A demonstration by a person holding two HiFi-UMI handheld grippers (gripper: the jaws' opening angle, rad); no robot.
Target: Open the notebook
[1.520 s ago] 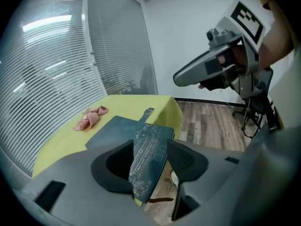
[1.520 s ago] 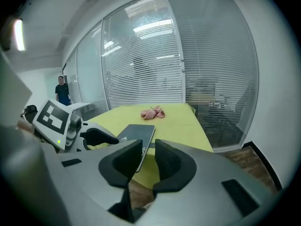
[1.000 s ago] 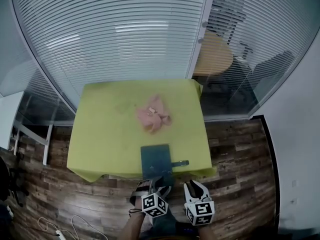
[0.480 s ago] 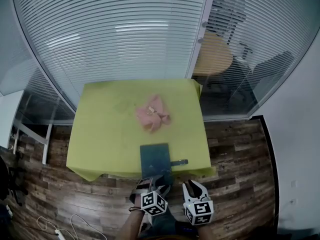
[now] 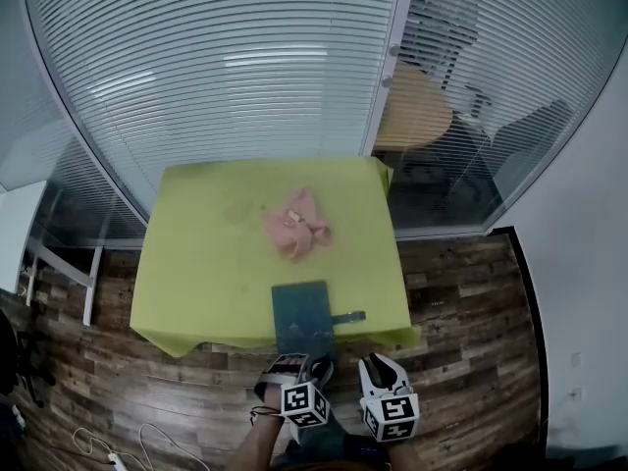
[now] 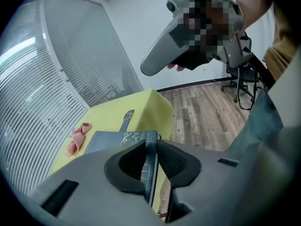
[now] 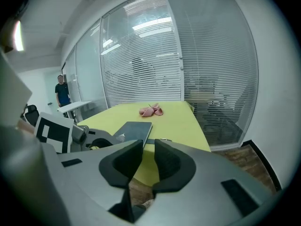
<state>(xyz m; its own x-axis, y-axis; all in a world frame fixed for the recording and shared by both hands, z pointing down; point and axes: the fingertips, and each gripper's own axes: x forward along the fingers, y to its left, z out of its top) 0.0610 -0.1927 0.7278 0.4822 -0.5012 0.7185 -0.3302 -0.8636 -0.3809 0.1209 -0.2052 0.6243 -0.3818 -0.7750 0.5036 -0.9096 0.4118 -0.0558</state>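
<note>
A dark teal notebook lies shut at the near edge of the yellow-green table, its strap sticking out to the right. My left gripper is at the notebook's near edge. In the left gripper view its closing jaws have the notebook's edge between them, and both pads touch it. My right gripper hovers just off the table's edge, to the right of the notebook. Its jaws stand close together with nothing in them.
A crumpled pink cloth lies mid-table beyond the notebook. Glass walls with blinds close off the far side, with a round wooden table behind them. A person stands far off to the left, and an office chair stands on the wood floor.
The left gripper has rolled a little at the notebook's near edge. The notebook, the cloth and the right gripper have stayed where they were.
</note>
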